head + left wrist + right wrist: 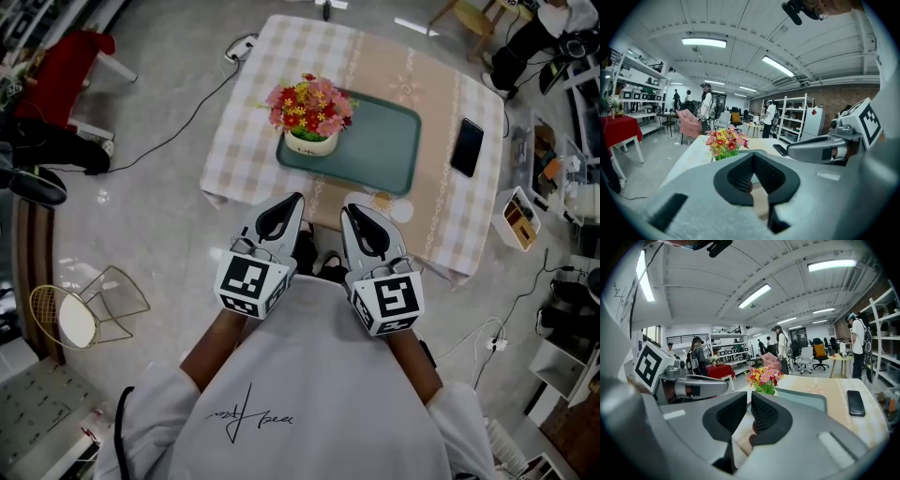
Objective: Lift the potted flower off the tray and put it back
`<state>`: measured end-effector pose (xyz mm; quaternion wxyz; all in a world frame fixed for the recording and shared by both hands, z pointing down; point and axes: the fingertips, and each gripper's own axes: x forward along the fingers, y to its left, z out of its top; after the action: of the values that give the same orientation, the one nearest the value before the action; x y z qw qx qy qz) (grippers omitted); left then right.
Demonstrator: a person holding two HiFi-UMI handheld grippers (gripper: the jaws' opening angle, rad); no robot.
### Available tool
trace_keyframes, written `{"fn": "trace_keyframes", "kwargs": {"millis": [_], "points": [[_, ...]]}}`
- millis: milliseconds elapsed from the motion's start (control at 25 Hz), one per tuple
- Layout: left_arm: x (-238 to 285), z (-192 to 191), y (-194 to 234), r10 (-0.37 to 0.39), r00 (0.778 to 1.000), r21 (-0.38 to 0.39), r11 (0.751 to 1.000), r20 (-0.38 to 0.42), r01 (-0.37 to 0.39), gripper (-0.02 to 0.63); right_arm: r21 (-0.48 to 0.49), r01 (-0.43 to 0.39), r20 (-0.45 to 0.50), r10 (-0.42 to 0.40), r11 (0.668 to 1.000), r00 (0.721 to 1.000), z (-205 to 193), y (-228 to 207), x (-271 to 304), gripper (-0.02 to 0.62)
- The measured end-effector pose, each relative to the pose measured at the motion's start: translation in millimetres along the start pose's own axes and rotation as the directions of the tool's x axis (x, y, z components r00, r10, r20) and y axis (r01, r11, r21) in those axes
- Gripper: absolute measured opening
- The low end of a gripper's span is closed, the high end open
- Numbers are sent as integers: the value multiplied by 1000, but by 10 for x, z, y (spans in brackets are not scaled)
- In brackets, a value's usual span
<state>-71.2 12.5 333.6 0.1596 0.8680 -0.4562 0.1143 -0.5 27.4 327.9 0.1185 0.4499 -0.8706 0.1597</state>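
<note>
The potted flower (309, 112), red, pink and yellow blooms in a white pot, stands on the left end of the green tray (380, 155) on the checked table (246, 141). Both grippers hover side by side short of the table's near edge, pointing at the tray. My left gripper (294, 200) has its jaws shut, with nothing in them. The right gripper (348, 210) shows a narrow slit between its pads, also empty. From the left gripper view the flower (725, 141) rises just beyond the left gripper (752, 155). In the right gripper view the flower (764, 377) sits ahead of the right gripper (749, 396).
A black phone (467, 146) lies on the table right of the tray. A gold wire chair (86, 309) and a red table (56, 77) stand on the floor at left. A box (518, 217) and shelves crowd the right side. People stand far off in the room.
</note>
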Motion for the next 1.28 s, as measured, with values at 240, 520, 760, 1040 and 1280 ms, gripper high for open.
{"fn": "trace_keyframes", "kwargs": {"millis": [240,520,760,1040,1280], "points": [[142,0,257,-23,999,33,999,-23,23,-2,1,2,-30,-2,1000,1000,-12,-26,272,41],[270,-66,523,-49,997,32,998,-58,51,-2,9,28,-55,-27,1000,998,-36,-41,558,46],[378,-195,719,-76,994,32,996,-84,78,17,25,24,-86,-21,999,996,-62,-36,769,66],[531,-371,954,-57,992,-10,998,-109,56,52,6,-5,-142,6,1000,990,-210,-124,982,87],[684,-515,1062,-67,990,-79,995,-125,57,78,17,-14,-150,16,1000,989,-312,-242,1121,109]]}}
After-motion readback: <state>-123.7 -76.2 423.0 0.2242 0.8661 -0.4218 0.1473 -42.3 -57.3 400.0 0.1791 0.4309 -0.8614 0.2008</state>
